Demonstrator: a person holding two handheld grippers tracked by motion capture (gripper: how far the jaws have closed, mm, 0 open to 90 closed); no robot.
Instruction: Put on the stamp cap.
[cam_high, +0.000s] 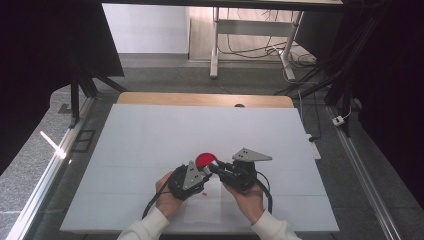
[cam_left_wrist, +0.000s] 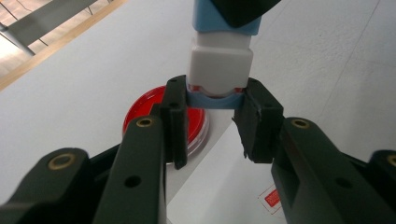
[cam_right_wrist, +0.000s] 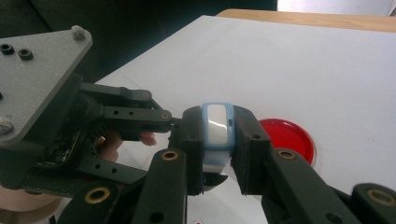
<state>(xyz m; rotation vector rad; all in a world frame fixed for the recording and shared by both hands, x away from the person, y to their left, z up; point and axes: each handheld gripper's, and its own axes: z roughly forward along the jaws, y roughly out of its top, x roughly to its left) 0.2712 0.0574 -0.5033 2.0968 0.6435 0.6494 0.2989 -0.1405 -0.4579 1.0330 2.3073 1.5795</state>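
A small light-blue and white block (cam_left_wrist: 219, 65) (cam_right_wrist: 217, 123) is held just above the table between both grippers. My left gripper (cam_left_wrist: 212, 121) (cam_high: 206, 171) is shut on its light-blue lower end. My right gripper (cam_right_wrist: 217, 149) (cam_high: 214, 168) is shut on its other end, seen as a black jaw over the block's top in the left gripper view. The two grippers meet tip to tip near the table's front middle. A round red lidded dish (cam_high: 205, 160) (cam_left_wrist: 144, 112) (cam_right_wrist: 287, 135) lies flat on the table just beyond the tips.
A white sheet of paper (cam_high: 202, 210) (cam_left_wrist: 219, 186) with a small red mark (cam_high: 204, 193) lies under the hands. The white tabletop (cam_high: 150, 130) stretches wide on all sides, with a wooden edge (cam_high: 200, 99) at the back. Dark stands flank the table.
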